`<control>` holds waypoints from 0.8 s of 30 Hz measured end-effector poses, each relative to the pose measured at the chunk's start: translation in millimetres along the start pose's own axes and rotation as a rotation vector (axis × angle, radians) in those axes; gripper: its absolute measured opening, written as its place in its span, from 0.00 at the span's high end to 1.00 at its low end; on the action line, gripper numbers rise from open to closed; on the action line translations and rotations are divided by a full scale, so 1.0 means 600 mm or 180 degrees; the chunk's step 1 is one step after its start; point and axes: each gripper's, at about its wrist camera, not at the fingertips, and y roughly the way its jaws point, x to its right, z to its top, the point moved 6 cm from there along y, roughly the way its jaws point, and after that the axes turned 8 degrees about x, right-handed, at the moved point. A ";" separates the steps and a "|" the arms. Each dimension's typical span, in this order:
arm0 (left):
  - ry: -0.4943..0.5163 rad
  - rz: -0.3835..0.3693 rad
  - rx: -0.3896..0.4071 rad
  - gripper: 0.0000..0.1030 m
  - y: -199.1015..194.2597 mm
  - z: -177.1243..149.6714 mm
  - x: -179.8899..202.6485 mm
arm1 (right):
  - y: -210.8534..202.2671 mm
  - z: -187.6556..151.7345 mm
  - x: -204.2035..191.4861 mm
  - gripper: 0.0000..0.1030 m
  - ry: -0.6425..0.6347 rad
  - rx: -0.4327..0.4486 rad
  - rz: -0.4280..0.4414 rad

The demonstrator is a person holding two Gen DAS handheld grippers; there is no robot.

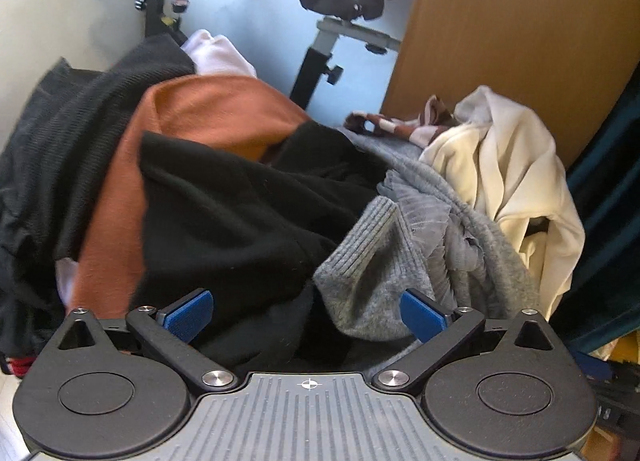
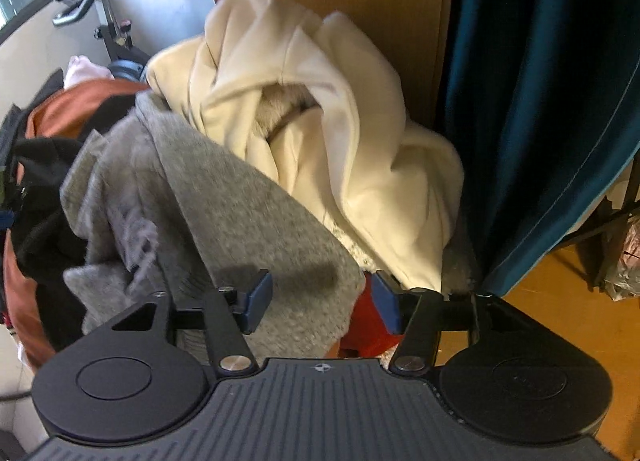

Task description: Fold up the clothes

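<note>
The left gripper [image 1: 306, 313] hangs over a heap of clothes, jaws wide with nothing pinched; a grey knit garment [image 1: 372, 273] and a black garment [image 1: 240, 213] lie between and beyond its fingers. Far left sits a rust-orange garment [image 1: 208, 109], far right a cream garment [image 1: 508, 165]. The right gripper [image 2: 318, 301] stands about half open over the grey knit's near edge, pads apart from it, with red cloth [image 2: 366, 325] beneath
</note>
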 end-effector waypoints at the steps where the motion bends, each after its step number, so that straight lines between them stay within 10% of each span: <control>1: 0.0022 -0.0048 -0.0013 0.06 0.007 -0.001 0.004 | 0.002 -0.003 0.000 0.43 0.0002 -0.0007 -0.0002; 14: 0.0204 -0.0381 -0.0189 0.37 0.059 0.010 0.020 | 0.015 -0.017 -0.018 0.20 0.0082 -0.0017 -0.0105; 16: 0.0298 -0.0371 -0.0203 0.78 0.058 0.011 0.020 | 0.026 -0.019 -0.028 0.20 0.0043 -0.0021 -0.0066; 18: 0.0355 -0.0327 -0.0227 0.89 0.053 0.016 0.014 | 0.038 -0.021 -0.037 0.19 0.0014 -0.0025 -0.0059; 24: 0.0317 -0.0483 0.0039 0.93 0.003 0.044 -0.001 | 0.061 -0.001 -0.070 0.19 -0.0091 0.0082 0.0000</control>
